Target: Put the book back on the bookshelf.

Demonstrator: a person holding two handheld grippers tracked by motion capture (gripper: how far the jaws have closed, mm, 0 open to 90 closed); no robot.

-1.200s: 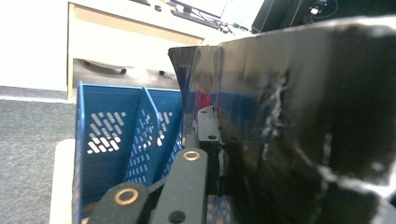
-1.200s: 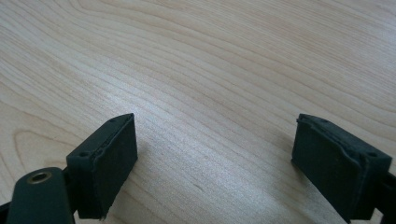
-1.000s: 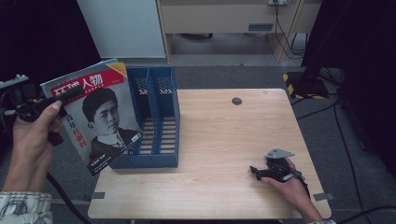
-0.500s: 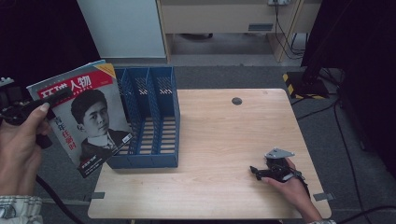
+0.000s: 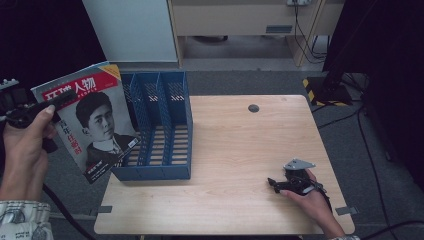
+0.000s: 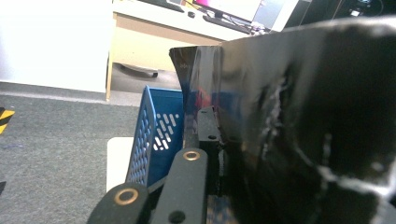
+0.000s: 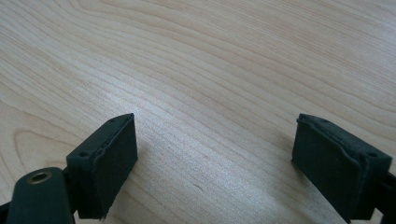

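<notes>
Left gripper (image 5: 59, 100) pinches a glossy, flat magazine (image 5: 92, 125) by its top corner, held off the tabletop's left edge, just beside the perforated blue plastic file rack (image 5: 160, 145). Since half a second ago the magazine has tilted slightly rightward. Right gripper (image 5: 275, 183) rests gaping on pale grained wood (image 7: 224, 70) near the right front corner, unmoved.

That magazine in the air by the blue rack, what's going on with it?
A person holds the magazine up in the left gripper, its jaws shut on it, left of the blue file rack at the table's left end. It is not in a slot yet. The right gripper rests on the table, jaws open and empty.
</notes>
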